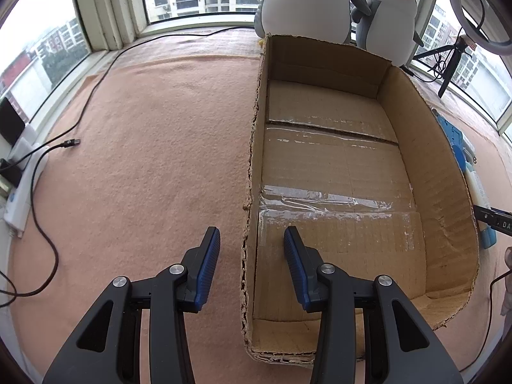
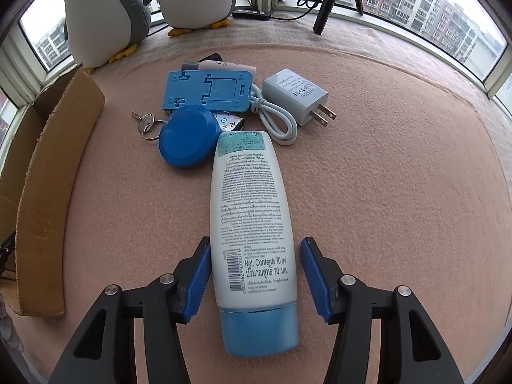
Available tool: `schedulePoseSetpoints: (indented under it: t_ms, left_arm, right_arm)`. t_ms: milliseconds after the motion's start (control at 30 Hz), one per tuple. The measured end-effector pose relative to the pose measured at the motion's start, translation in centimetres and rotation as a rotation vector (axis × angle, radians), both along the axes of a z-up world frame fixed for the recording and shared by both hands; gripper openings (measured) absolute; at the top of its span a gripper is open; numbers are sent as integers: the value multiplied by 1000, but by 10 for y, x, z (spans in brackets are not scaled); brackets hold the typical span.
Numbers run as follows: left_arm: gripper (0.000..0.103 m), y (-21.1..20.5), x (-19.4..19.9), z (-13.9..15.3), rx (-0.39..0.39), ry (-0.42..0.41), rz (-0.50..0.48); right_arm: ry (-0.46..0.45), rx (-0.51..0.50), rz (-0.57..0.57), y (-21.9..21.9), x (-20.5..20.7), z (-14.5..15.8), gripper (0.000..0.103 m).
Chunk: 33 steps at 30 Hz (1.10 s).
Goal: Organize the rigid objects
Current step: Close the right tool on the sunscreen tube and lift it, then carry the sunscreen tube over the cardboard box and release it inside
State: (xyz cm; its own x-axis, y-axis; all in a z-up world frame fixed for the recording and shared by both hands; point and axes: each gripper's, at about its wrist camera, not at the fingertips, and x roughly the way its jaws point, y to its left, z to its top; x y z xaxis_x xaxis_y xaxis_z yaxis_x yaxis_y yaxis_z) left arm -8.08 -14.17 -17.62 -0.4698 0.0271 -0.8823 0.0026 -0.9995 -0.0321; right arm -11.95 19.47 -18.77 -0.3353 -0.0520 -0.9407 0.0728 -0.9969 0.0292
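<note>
between the blue-padded fingers of the right gripper point(image 2: 256, 270) lies a white lotion tube point(image 2: 251, 220) with a blue cap, flat on the peach blanket point(image 2: 400, 192), cap end toward the camera. these fingers are spread: the left pad touches or nearly touches the tube's side, while the right pad stands just apart from it, so nothing is pinched. beyond the tube's far end, just ahead of the fingertips' line, sits a round blue lid point(image 2: 188, 136), touching the tube's upper left corner. left of the lid lie keys on a ring point(image 2: 147, 124). farther out a flat blue plastic plate point(image 2: 208, 89) rests partly on a small pale tube whose end peeks out behind it. right of the plate sits a grey power adapter point(image 2: 294, 92) with its white cable point(image 2: 275, 118) looped back toward the lotion tube. far to the left of the fingers stands the wall of a cardboard box point(image 2: 48, 192). two plush penguins point(image 2: 105, 12) sit by the window at the back.

the left gripper point(image 1: 252, 243) hangs with its fingers spread wide and holding nothing; they straddle the near left wall of the box point(image 1: 252, 172), the right finger over the box floor, the left finger over the blanket. nothing lies in the box but strips of clear tape. left of the fingers a black cable point(image 1: 54, 166) trails across the blanket toward a white power strip point(image 1: 22, 192).
</note>
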Motion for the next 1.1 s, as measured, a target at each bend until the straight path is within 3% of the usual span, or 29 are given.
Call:
schedulePoseSetpoints:
  t_ms: [433,667,867,1100]
  left_arm:
    - [40,1,-1,0,-10,4,8]
    - [40,1,0,0,-12,5,9]
    - [40,1,0,0,-6,5,11]
    - [39,1,0,0,1,7,10]
  right_arm:
    - [33,-106,-57,18,18,5,44]
    - [93,-161,-51,11,34,36,44]
    - [174,-211,20,-24,33,77,44]
    - [221,-272,169,-101,25,111,44]
